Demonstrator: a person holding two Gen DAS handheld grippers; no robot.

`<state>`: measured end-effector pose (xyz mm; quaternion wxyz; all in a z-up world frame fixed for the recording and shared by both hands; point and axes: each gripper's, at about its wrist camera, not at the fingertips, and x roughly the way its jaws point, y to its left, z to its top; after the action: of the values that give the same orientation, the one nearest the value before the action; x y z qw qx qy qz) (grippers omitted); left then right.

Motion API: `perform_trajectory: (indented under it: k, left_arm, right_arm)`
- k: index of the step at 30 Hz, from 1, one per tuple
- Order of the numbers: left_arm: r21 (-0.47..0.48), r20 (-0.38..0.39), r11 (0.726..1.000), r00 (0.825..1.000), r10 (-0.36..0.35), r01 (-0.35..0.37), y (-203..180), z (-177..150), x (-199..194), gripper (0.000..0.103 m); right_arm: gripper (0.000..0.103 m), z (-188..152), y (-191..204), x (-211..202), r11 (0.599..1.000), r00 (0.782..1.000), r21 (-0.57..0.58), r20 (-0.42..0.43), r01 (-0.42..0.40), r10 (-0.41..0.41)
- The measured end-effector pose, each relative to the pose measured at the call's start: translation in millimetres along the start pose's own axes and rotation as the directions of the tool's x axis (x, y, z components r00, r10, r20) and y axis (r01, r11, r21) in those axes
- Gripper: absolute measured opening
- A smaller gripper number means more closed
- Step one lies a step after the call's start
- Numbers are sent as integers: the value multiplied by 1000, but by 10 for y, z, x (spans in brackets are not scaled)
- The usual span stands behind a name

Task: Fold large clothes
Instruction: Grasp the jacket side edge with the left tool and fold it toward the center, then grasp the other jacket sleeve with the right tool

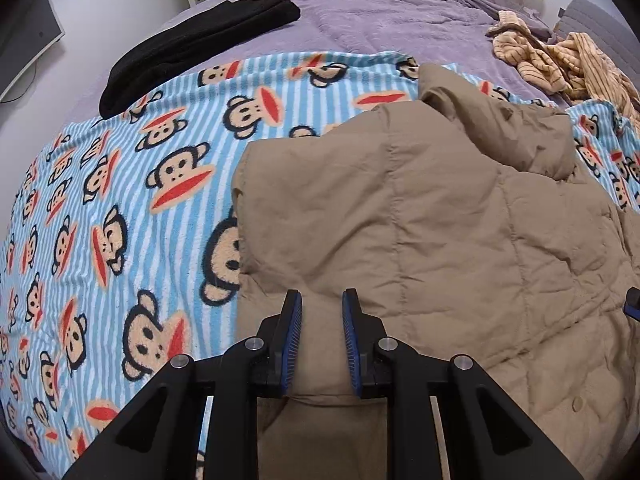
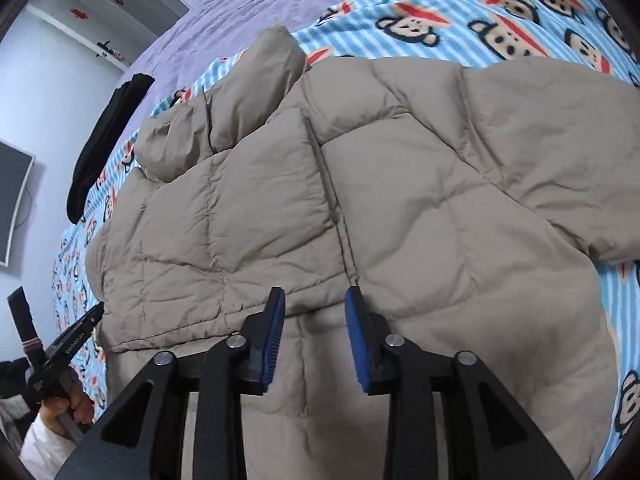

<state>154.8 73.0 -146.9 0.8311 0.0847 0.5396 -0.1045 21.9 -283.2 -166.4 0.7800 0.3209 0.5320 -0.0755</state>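
Note:
A tan quilted puffer jacket (image 1: 420,220) lies flat on the bed, its hood (image 1: 520,136) at the far end. In the right wrist view one side of the jacket (image 2: 400,200) lies folded over the middle, and a sleeve (image 2: 560,140) stretches out to the right. My left gripper (image 1: 322,294) hovers over the jacket's near left part, open, with nothing pinched between its blue pads. Above the near hem, my right gripper (image 2: 315,290) is open too and holds no fabric. The left gripper (image 2: 94,312) also shows at the right view's lower left, held by a hand (image 2: 76,400).
Under the jacket lies a blue-striped blanket with monkey faces (image 1: 120,200) over a purple bedspread (image 1: 380,20). A folded black garment (image 1: 192,48) sits at the far left, a heap of tan striped clothes (image 1: 560,64) at the far right. A monitor (image 1: 24,40) stands past the bed's left edge.

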Motion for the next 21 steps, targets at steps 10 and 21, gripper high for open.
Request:
perform_trajectory:
  k: [10,21]
  left_arm:
    - [51,-3,995,996,-90,90,-793,-57,-325,103]
    - [171,-72,982,995,-70,81,-1842,-282,-340,103]
  right_arm:
    - [60,-223,-660,-464,983,997,172,45,-64,57]
    - [92,-158,-1650,-1048,935,983,344,181,-80,18]
